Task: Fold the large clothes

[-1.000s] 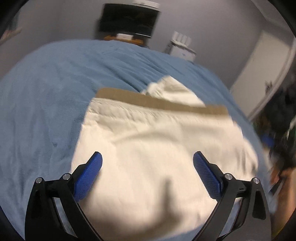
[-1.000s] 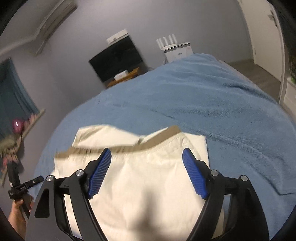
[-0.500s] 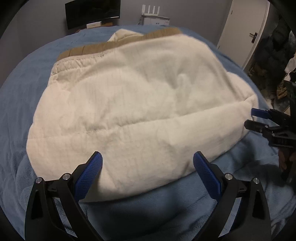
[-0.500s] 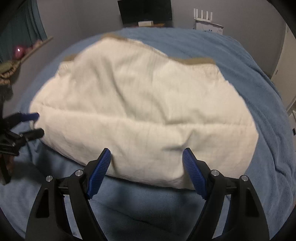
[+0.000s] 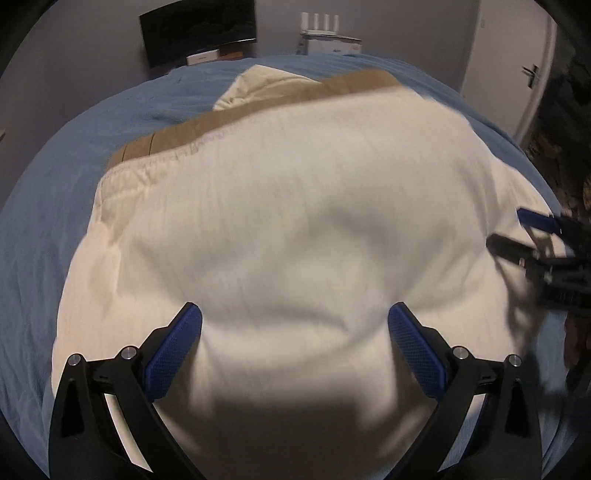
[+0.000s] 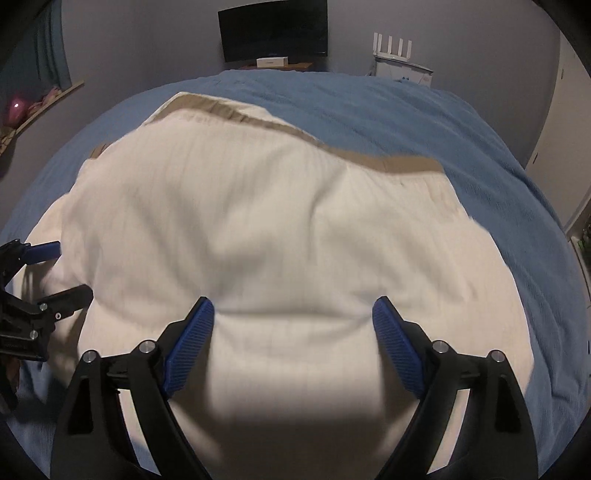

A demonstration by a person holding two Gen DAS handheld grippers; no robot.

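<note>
A cream garment (image 5: 295, 221) with a tan band (image 5: 258, 107) along its far edge lies folded on the blue bed; it also shows in the right wrist view (image 6: 280, 229). My left gripper (image 5: 294, 319) is open, its blue pads spread over the garment's near edge, holding nothing. My right gripper (image 6: 293, 314) is open over the near edge too, empty. Each gripper shows in the other's view: the right one (image 5: 517, 236) at the garment's right side, the left one (image 6: 55, 269) at its left side.
The blue bedspread (image 6: 424, 122) covers the whole bed. A dark monitor (image 6: 273, 29) and a white router on a box (image 6: 399, 62) stand against the far wall. A door (image 5: 528, 70) is at the right. A shelf with a pink object (image 6: 16, 110) is at the left.
Both grippers have moved forward over the garment's near edge, which now lies between the open fingers. The garment fills more of both views.
</note>
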